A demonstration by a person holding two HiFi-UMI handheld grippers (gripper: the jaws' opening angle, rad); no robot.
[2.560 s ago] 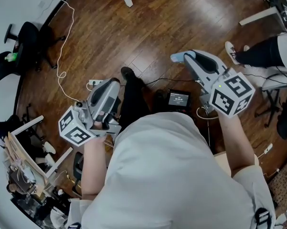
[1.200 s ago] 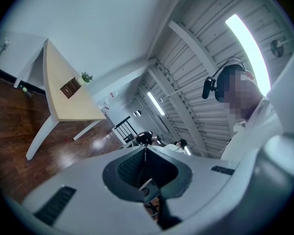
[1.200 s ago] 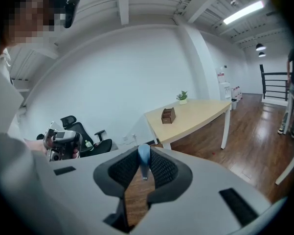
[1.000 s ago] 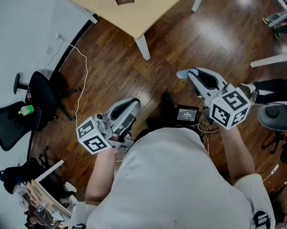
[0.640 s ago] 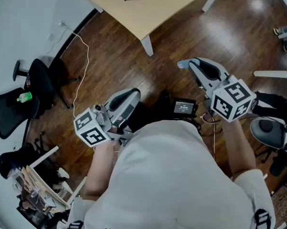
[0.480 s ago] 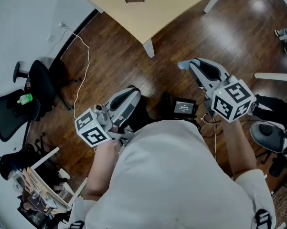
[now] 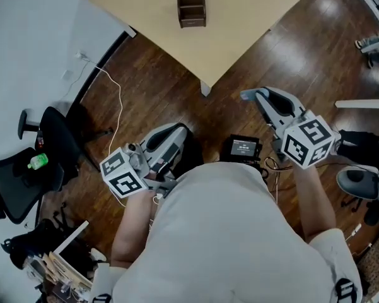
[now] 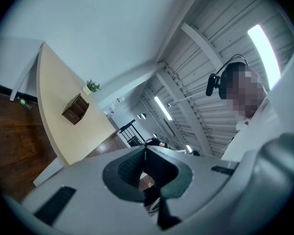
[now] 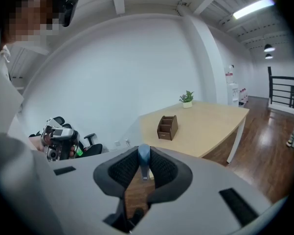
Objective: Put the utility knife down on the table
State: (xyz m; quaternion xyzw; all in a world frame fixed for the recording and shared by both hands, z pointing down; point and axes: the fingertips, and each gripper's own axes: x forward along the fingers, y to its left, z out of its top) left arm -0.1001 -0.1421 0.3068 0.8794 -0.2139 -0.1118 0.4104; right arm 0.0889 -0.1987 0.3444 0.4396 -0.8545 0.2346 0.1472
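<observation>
My right gripper is shut on a pale blue utility knife, whose tip sticks out past the jaws. In the right gripper view the knife stands upright between the black pads. The beige table lies ahead, well beyond both grippers, and bears a brown wooden organizer. That organizer and a small plant show on the table in the right gripper view. My left gripper is shut with nothing in it; in its own view the jaws meet.
Dark wood floor lies between me and the table. A black office chair with a green bottle stands at the left by the white wall. A white cable trails across the floor. Another chair sits at the right.
The table has come much further into view and nearer. Both grippers have been carried across the floor towards it. The right gripper's hold on the knife is unchanged.
</observation>
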